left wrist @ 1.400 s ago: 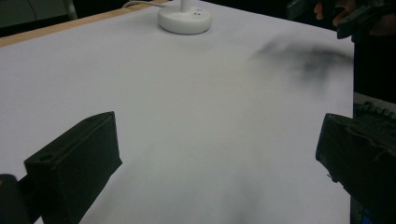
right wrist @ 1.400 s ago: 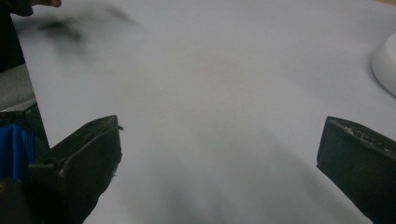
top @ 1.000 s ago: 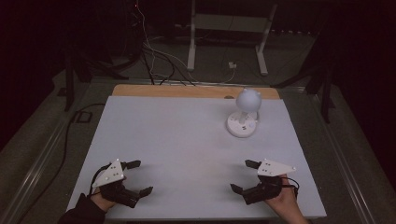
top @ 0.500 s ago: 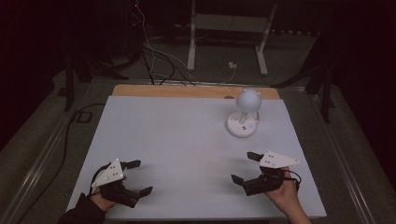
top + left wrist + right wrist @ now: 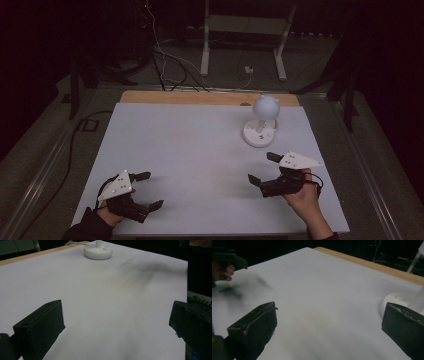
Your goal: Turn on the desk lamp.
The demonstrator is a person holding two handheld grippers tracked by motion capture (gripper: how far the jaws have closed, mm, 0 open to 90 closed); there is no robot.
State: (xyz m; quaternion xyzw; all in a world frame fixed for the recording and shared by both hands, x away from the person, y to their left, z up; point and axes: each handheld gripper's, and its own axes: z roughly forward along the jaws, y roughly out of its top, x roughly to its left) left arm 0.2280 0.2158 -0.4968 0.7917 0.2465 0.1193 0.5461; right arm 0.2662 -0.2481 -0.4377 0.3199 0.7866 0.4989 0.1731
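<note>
Standing unlabelled: white lamp (image 5: 260, 122), far table (image 5: 200, 145) edge.

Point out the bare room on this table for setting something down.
Most of the white tabletop is bare: the whole stretch between the left gripper, the right gripper and the wooden far edge. Tightest is between the lamp and the right gripper.

A white lamp (image 5: 261, 121) with round base and globe head stands upright near the counter's (image 5: 200, 150) far right edge.
</note>
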